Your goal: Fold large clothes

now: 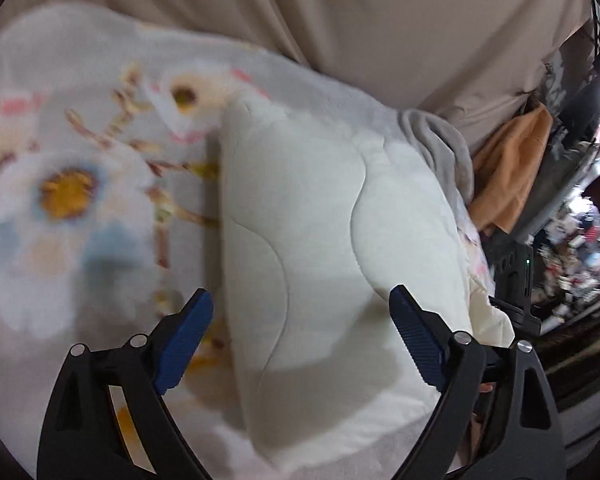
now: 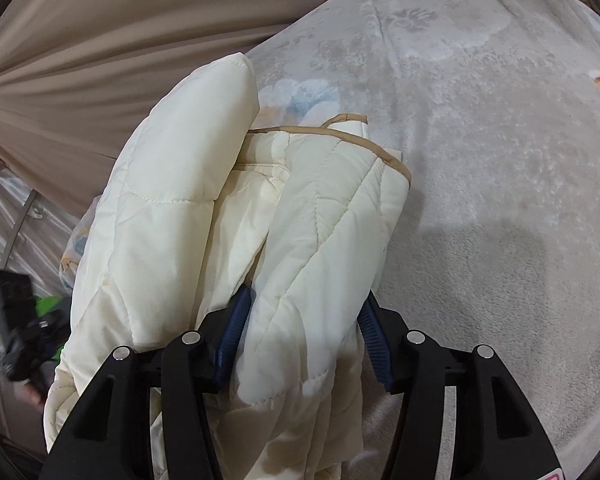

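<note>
**K:** Quilt status? Where is it relative to each set of jaws?

**M:** Cream quilted comforter (image 2: 204,216) is bundled into thick folds on the floral fleece blanket (image 2: 480,160) covering the bed. Right gripper (image 2: 306,332) has its jaws pinching one padded fold near the bundle's near end; fabric fills the gap between the blue pads (image 2: 236,332). Tan-piped edge (image 2: 380,152) sits at the far end of that fold.

**K:** Left?

**M:** Left gripper (image 1: 300,336) has jaws spread wide, nothing between them. Comforter lies directly ahead and under the gap (picture's blurred, so I can't tell if the pads touch it).

**K:** Long axis?

**M:** In both views it runs away from the jaws, roughly along the fingers, towards the beige curtain (image 1: 380,20). In the left view the far rounded corner (image 1: 244,108) is well ahead.

**K:** So which arm goes?

**M:** My read: right is committed as anchor, left is the free one and nearest the loose side. It'd need to close on the near edge straight ahead before any fold-over.

**K:** Risk?

**M:** Bulky layers; left could grab only the top one.
</note>
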`<state>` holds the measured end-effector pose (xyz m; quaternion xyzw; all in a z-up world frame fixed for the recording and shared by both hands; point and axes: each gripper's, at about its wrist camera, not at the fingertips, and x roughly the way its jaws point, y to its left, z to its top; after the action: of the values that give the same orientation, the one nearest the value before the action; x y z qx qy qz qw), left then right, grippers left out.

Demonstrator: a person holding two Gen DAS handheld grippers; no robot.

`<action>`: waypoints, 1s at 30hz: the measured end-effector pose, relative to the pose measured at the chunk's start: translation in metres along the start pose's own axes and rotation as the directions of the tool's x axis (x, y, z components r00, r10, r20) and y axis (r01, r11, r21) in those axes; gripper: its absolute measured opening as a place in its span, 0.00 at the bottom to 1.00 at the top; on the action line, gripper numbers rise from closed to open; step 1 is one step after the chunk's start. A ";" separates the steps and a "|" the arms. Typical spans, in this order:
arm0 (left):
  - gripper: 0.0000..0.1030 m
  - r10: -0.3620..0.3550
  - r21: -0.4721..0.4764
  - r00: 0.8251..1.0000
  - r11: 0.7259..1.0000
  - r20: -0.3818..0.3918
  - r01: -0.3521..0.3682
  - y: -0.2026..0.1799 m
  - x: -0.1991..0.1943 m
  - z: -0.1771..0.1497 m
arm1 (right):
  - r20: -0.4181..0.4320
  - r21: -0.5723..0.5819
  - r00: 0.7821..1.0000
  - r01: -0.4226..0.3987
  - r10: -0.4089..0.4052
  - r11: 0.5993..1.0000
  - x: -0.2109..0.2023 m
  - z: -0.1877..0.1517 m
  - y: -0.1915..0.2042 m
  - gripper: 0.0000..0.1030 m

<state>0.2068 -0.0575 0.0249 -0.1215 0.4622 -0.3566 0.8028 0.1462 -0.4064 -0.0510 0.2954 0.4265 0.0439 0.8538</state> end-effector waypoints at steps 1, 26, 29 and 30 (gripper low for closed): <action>0.84 -0.052 -0.010 0.999 0.999 -0.015 0.052 0.003 0.009 -0.001 | 0.001 -0.001 1.000 -0.005 0.005 1.000 0.001 0.001 0.001 0.48; 0.57 0.287 0.080 0.906 0.942 0.312 -0.326 0.113 -0.080 0.038 | 0.119 -0.142 0.990 -0.064 0.082 0.988 0.118 0.041 0.140 0.37; 0.56 0.305 0.151 0.854 0.905 0.420 -0.398 0.077 -0.116 0.035 | 0.248 -0.243 0.969 0.057 0.005 0.968 0.066 0.031 0.167 0.28; 0.56 0.316 0.174 0.834 0.886 0.452 -0.430 0.063 -0.123 0.034 | 0.268 -0.278 0.963 0.062 0.015 0.958 0.054 0.028 0.180 0.21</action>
<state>0.2249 0.0676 0.0909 0.0098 0.2452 -0.2172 0.9448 0.2337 -0.2537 0.0213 0.1678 0.3000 0.0542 0.9375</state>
